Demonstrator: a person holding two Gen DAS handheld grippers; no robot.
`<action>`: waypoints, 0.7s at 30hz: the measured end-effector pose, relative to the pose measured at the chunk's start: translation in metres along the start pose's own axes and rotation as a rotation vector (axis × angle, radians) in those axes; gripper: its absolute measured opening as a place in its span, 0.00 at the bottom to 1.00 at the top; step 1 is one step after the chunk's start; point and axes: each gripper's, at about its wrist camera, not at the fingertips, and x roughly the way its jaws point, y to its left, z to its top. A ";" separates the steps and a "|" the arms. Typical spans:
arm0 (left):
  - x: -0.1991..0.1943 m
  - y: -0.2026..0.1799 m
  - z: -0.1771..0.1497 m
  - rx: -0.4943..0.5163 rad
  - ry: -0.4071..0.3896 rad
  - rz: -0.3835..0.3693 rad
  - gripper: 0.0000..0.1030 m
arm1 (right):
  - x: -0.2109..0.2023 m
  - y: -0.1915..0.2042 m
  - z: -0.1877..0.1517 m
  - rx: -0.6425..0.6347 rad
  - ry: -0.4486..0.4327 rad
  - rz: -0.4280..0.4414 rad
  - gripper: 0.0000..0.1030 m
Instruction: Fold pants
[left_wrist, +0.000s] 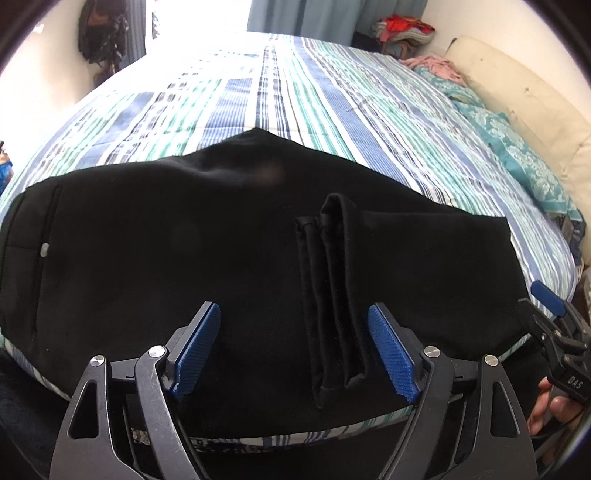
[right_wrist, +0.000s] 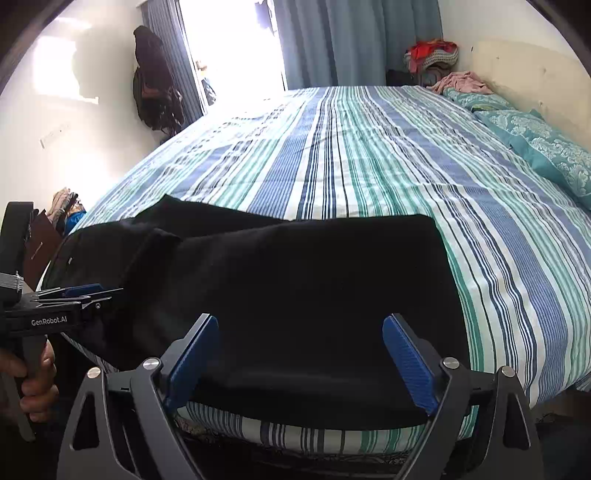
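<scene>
Lying across the bed's (right_wrist: 369, 155) near edge, the pants (left_wrist: 184, 240) ran left-right beneath both tools. Left gripper (left_wrist: 295, 349) and right gripper (right_wrist: 301, 363) were spread, empty; hems (left_wrist: 334, 295) lay nearest the left.

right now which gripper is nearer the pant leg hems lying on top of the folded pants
Left. The left gripper is open right over the hems; the right gripper is over the plain fold end.

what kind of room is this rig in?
Almost certainly a home bedroom: black pants lie on a bed with a striped cover, patterned teal pillows against a headboard, curtains at a bright window.
</scene>
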 end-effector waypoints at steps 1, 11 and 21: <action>-0.003 0.001 0.002 -0.004 -0.015 0.007 0.82 | 0.001 0.000 0.001 0.005 -0.002 -0.002 1.00; -0.007 0.028 0.011 -0.051 -0.052 0.116 0.83 | 0.012 0.001 0.006 0.003 0.020 -0.026 1.00; 0.006 0.038 0.000 -0.086 -0.062 0.175 0.84 | 0.008 0.009 0.007 -0.057 -0.022 -0.118 1.00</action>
